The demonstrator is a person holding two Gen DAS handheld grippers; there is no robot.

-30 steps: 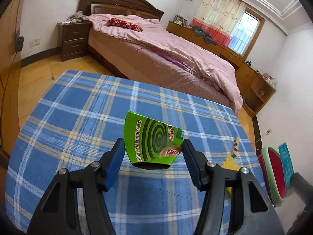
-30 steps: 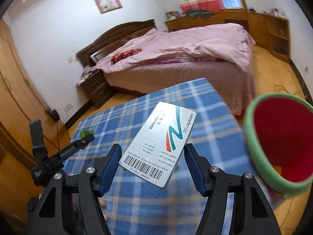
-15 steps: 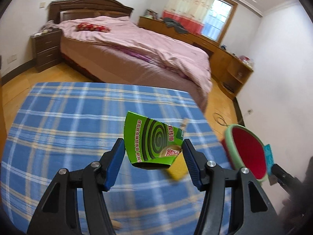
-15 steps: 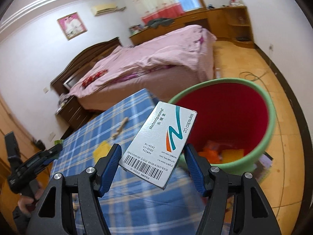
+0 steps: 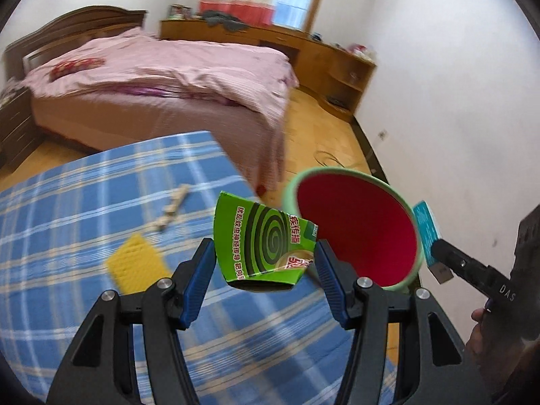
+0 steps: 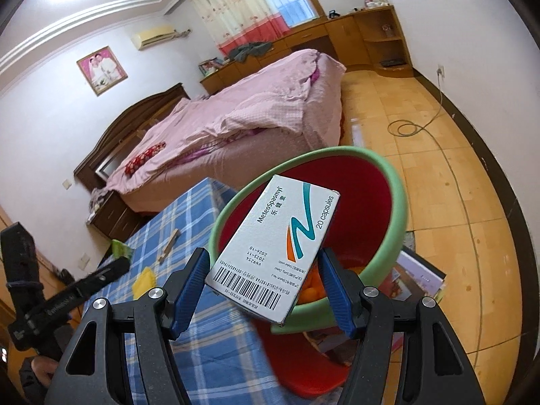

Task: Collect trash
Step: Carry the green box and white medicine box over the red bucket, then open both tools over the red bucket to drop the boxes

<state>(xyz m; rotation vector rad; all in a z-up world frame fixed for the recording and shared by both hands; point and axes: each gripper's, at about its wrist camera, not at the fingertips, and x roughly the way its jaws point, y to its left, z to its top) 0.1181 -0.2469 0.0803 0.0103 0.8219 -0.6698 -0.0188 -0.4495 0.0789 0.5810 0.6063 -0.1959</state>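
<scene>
My left gripper (image 5: 265, 263) is shut on a crumpled green mosquito-coil box (image 5: 263, 241), held above the right edge of the blue plaid table (image 5: 67, 222), close to the red bin with a green rim (image 5: 354, 236). My right gripper (image 6: 263, 270) is shut on a white medicine box (image 6: 275, 246) marked 20 capsules, held over the same bin's (image 6: 396, 195) mouth. Orange scraps (image 6: 315, 292) lie at the bin's bottom. The right gripper also shows at the right edge of the left wrist view with the medicine box's (image 5: 425, 233) end beside the bin.
On the plaid cloth lie a yellow piece (image 5: 136, 263) and a pale wooden stick (image 5: 172, 207). A pink-covered bed (image 5: 162, 81) stands beyond the table. Books or magazines (image 6: 418, 276) lie on the wooden floor (image 6: 438, 155) beside the bin. A cable (image 6: 408, 128) trails across the floor.
Both grippers have swung to the right off the table towards the bin, each still holding its box. The bin has come from the view's edge to just behind both boxes.
</scene>
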